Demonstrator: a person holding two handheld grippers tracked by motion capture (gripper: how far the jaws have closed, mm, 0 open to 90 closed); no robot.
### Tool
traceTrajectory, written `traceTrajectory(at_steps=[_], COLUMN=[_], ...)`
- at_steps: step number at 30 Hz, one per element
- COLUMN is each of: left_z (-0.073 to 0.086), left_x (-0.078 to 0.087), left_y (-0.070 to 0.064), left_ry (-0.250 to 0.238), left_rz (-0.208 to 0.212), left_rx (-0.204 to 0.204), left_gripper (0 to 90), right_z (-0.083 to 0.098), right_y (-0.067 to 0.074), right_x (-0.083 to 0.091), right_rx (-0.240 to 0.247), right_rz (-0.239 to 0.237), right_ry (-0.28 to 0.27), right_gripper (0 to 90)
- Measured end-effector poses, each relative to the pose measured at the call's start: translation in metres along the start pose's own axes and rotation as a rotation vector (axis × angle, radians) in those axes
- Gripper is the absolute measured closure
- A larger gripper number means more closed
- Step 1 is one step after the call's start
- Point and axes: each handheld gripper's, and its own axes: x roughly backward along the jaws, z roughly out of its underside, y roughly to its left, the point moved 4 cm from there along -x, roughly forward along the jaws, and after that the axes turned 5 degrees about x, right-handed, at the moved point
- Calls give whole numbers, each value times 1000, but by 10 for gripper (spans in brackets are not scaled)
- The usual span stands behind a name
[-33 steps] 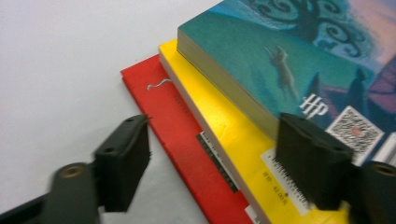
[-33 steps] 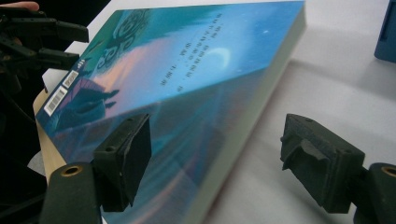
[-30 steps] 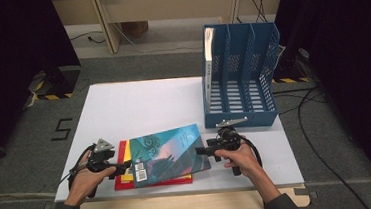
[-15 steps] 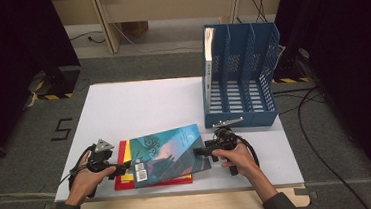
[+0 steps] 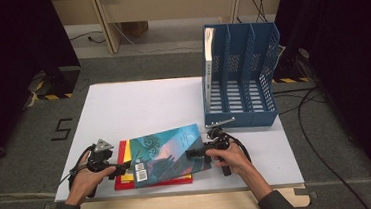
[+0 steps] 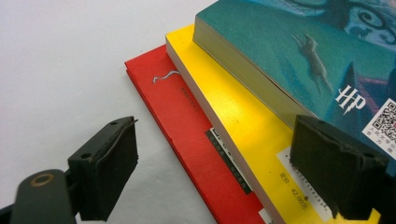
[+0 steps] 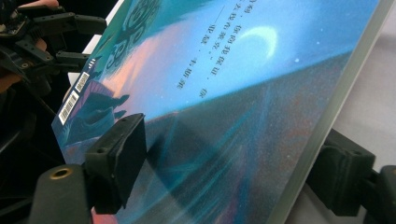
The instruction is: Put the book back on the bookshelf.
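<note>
- High view: the teal book (image 5: 165, 154) lay on top of the yellow book (image 5: 126, 150) and red book (image 5: 152, 181), near the table's (image 5: 138, 103) front edge.
- Right gripper (image 5: 193, 153) clamped the teal book's right edge.
- Left gripper (image 5: 123, 168) jaws had just been opening and stood apart beside the stack, gripping nothing.

A teal book (image 5: 165, 154) patterned with a pale crescent moon, pink sky and white barcode labels is being shown on a yellow book (image 6: 233, 112) and a red book (image 6: 187, 121); a blue perforated file rack (image 5: 241, 77) is being displayed on a white table (image 5: 143, 105)
</note>
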Motion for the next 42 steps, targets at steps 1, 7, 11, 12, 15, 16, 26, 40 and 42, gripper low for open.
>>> traceTrajectory(at_steps=[1,7,11,12,15,16,26,40,42], left_z=[0,1,1,1,1,1,2,1,-1], left_x=[0,-1,-1,-1,-1,-1,-1,-4,-1], left_y=[0,2,3,3,3,3,2,-4,3], left_ry=[0,3,0,-1,-2,-2,-13,-25,-56], left_rz=[0,11,21,20,25,30,42,74,56], left_rx=[0,19,28,23,23,26,23,5,25], left_gripper=[139,133,135,138,139,140,156,150,149], right_z=[0,-8,-13,-16,-18,-18,-39,-64,-69], right_y=[0,8,13,14,14,14,29,52,54], right_x=[0,13,18,20,20,20,28,34,44], right_rx=[0,33,47,46,36,39,62,145,165], right_rz=[0,12,-11,-17,-29,-36,-98,-94,-85], right_ry=[0,-41,-65,-71,-73,-69,-97,-41,-59], right_gripper=[241,341,356,363,379,383,508,680,694])
